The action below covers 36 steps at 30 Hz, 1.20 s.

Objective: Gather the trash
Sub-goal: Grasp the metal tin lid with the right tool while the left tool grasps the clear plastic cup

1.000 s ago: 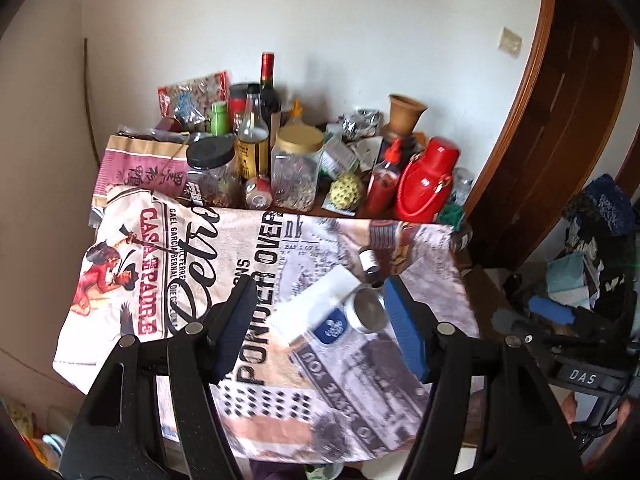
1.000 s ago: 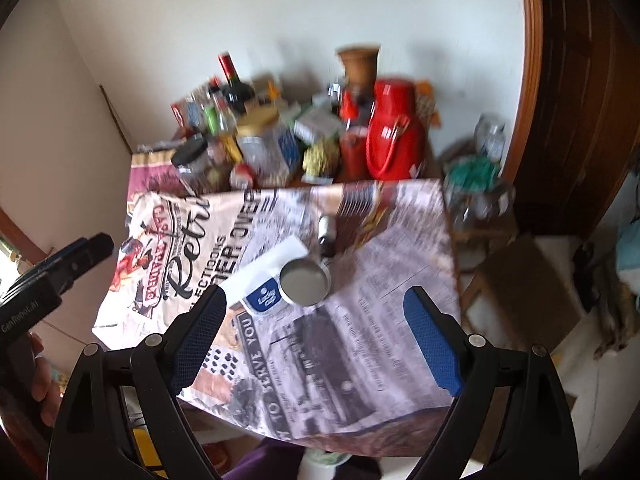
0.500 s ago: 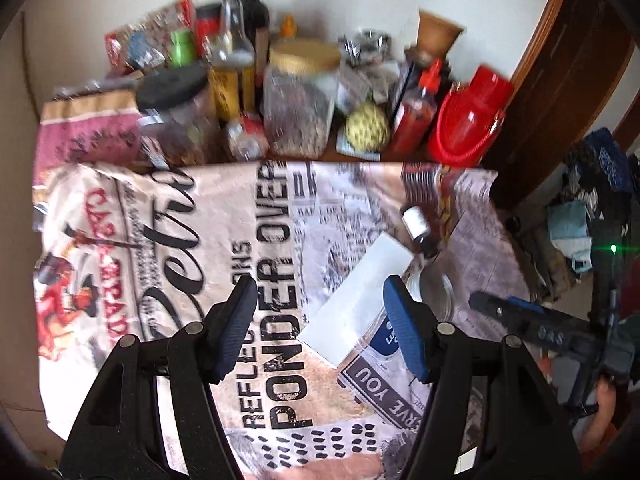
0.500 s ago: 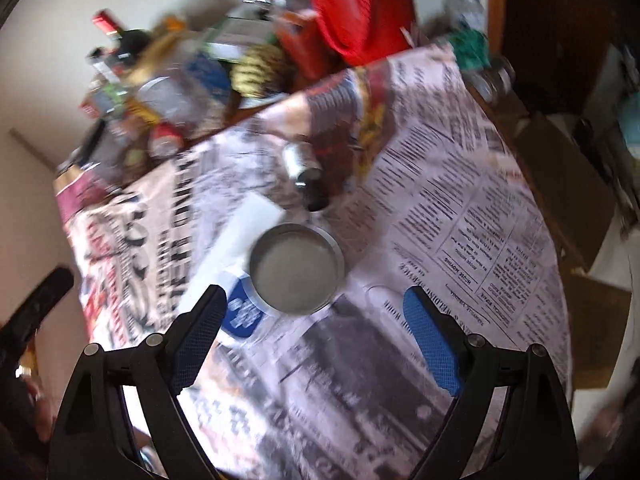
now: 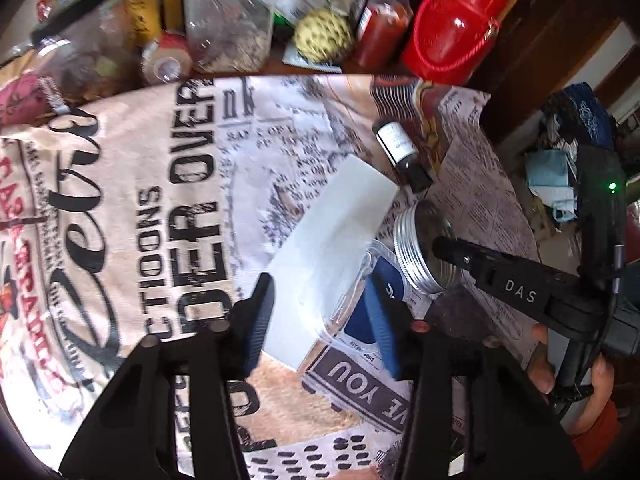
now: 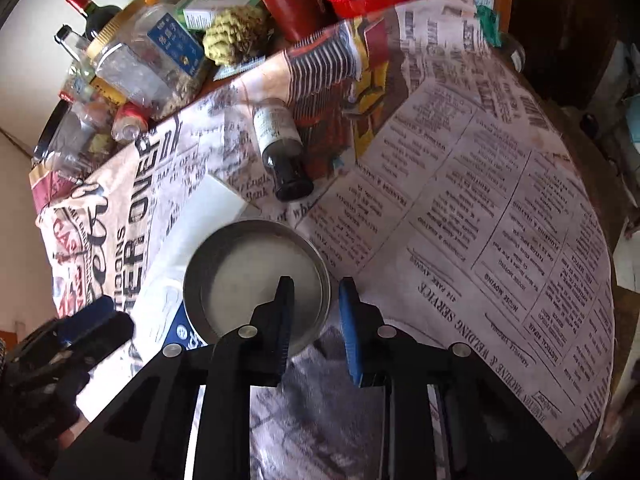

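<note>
A white and blue flat packet (image 5: 328,256) lies on the newspaper-print cloth (image 5: 160,200). My left gripper (image 5: 324,320) is open with its fingers on either side of the packet's near end. A round silver tin (image 6: 256,276) sits beside the packet, partly on it. My right gripper (image 6: 316,312) straddles the tin's near right rim, one finger inside and one outside, narrowly open. A small dark bottle (image 6: 280,148) lies on its side beyond the tin. The tin (image 5: 424,252) and the bottle (image 5: 400,152) also show in the left wrist view.
Jars, bottles, a red jug (image 5: 452,28) and a yellow-green knobbly fruit (image 5: 324,36) crowd the table's far edge. A dark wooden door frame (image 5: 560,20) stands at the right. Clutter lies on the floor beyond the table's right edge.
Both grippers have dropped close to the table. The left one has come around the packet's end. The right gripper's jaws have narrowed a lot and now straddle the tin's rim.
</note>
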Each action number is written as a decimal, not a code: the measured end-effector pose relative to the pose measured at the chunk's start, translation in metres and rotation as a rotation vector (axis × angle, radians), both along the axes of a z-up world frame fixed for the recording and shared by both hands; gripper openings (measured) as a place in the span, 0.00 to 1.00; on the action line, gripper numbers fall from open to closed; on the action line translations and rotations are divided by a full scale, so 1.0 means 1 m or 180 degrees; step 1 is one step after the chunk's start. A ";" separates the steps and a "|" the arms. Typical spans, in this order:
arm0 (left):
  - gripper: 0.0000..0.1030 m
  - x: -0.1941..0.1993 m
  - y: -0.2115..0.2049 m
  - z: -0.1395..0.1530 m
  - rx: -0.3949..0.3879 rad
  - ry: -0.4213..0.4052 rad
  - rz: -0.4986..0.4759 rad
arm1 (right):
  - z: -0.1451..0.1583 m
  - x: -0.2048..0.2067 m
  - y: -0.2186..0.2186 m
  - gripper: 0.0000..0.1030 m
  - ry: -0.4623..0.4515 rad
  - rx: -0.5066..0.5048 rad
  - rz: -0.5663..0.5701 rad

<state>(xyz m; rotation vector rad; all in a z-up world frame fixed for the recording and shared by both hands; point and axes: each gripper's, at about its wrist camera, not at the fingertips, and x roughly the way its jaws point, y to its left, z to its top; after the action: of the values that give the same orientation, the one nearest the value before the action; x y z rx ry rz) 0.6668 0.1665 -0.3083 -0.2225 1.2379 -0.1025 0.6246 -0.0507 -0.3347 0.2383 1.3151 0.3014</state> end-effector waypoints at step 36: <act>0.16 -0.021 -0.066 0.100 0.0190 -0.0717 0.0127 | 0.087 -0.028 -0.080 0.03 -0.0635 -0.0037 -0.0076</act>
<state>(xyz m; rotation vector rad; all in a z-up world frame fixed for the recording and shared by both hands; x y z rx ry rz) 0.6455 0.1010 -0.2082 -0.1786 1.0103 -0.0543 0.5962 -0.1307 -0.2479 0.2085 1.1161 0.2899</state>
